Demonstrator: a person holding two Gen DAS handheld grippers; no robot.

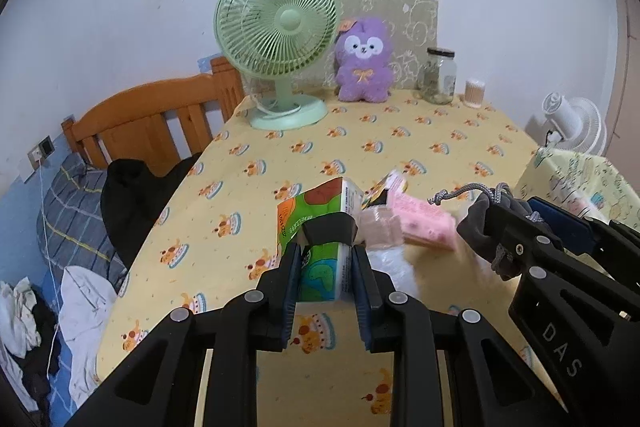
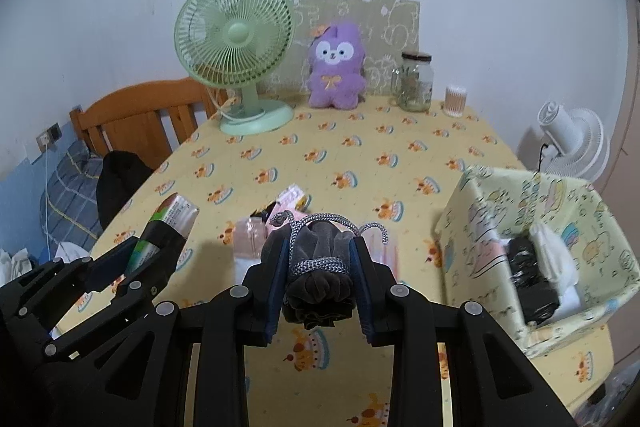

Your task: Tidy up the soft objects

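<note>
A yellow cartoon-print cloth covers the tabletop [image 2: 360,155], with a green fan [image 2: 236,39] and a purple plush toy [image 2: 336,67] at the far edge against the wall. The left gripper [image 1: 326,247] is clamped on a colourful tissue pack [image 1: 320,227], lifted clear of the cloth. The right gripper [image 2: 320,263] squeezes a grey drawstring pouch [image 2: 320,267], also held aloft. More pink packs [image 1: 424,223] lie between them on the cloth. The fabric bin [image 2: 472,211] stands to the right, already holding a few items. The carry step seems underway; next, each gripper likely needs to move over the bin and release.
</note>
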